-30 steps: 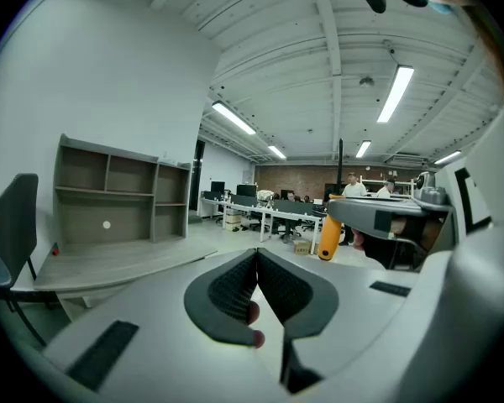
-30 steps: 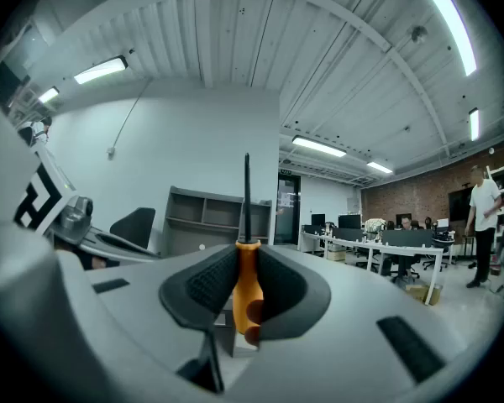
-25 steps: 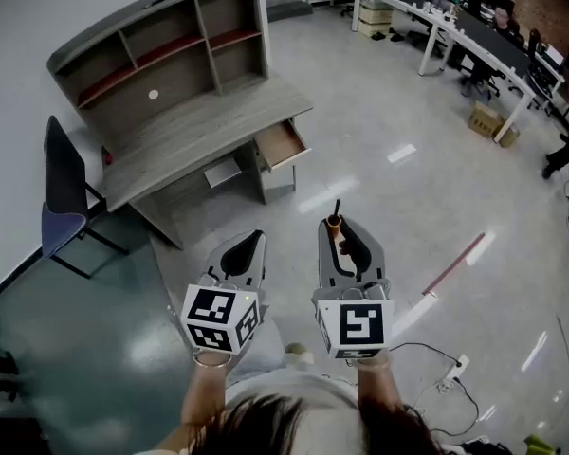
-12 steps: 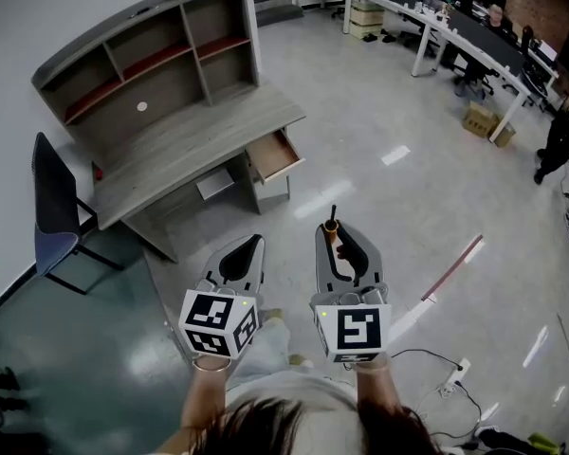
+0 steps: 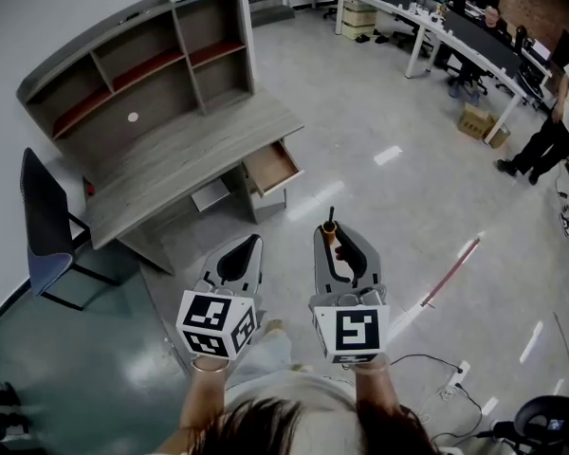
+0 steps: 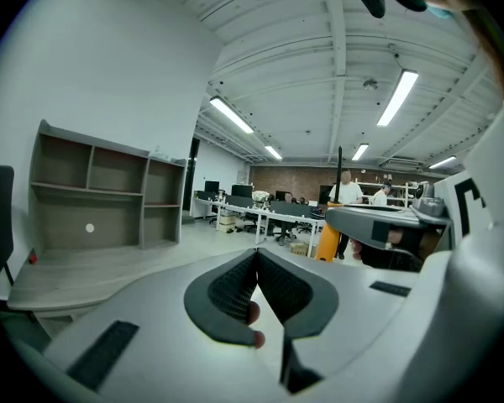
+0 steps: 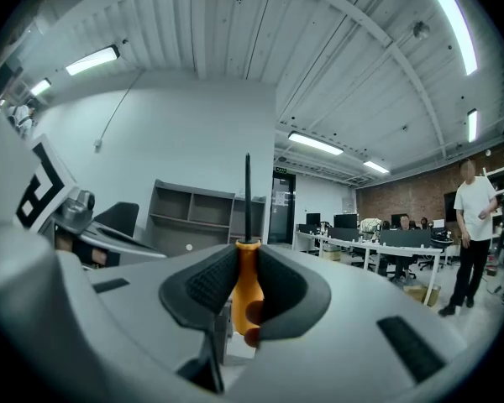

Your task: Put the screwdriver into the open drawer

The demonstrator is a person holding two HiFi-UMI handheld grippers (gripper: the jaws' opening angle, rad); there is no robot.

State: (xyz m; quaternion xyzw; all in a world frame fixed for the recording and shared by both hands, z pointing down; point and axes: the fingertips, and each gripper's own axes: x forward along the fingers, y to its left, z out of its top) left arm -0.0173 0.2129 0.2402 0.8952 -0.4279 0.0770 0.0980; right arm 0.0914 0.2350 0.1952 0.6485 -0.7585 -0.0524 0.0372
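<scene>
My head view has shifted. The desk and its open drawer now sit lower and further left, closer to the screwdriver in my right gripper. The chair has moved toward the left edge. A person in a white shirt has entered at right.

Bright, even office light from ceiling strips, glare patches on glossy floor, strong fisheye edges.
</scene>
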